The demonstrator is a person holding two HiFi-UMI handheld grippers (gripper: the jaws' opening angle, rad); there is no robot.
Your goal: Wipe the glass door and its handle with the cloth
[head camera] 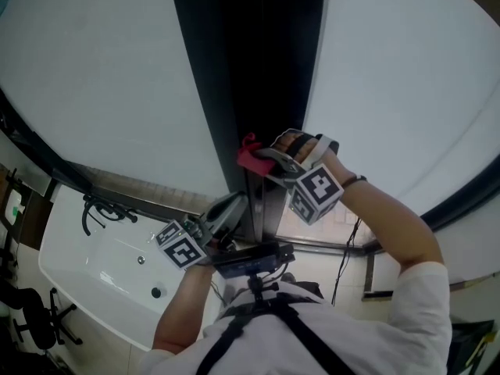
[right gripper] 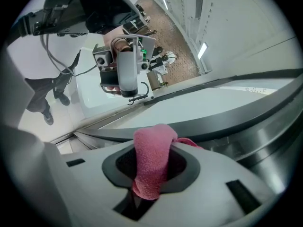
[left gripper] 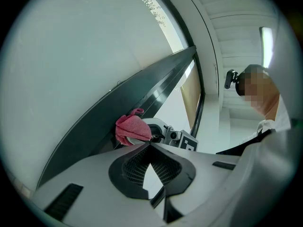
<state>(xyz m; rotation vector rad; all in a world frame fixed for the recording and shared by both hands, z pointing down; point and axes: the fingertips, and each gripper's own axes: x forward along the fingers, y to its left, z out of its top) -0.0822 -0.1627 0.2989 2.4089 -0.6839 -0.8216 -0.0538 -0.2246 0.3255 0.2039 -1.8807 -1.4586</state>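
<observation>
Nearest you, the black harness straps (head camera: 269,319) over your white shirt (head camera: 234,350) are filling the bottom of the head view. Just beyond them, your left gripper (left gripper: 150,144) is hanging low, its jaws pressed together on nothing and pointing up toward the cloth. Higher and a little further out, your right gripper (head camera: 266,158) is clenching the small pink terry cloth (right gripper: 151,167). The cloth is bunching between that gripper's jaws and seemingly touching the edge of the tall dark door frame (head camera: 266,53). A brushed-metal bar (right gripper: 270,136), probably the handle, is lying just beside the cloth, at the right of the right gripper view. Its long axis is running along the frame, up and down the door. The pale frosted glass panes (head camera: 101,76) are spreading away on both sides of the frame. The right gripper is therefore the nearer one to both surfaces. The coming wipe is likely calling for strokes along that bar's length, or sideways off the frame onto the glass.
</observation>
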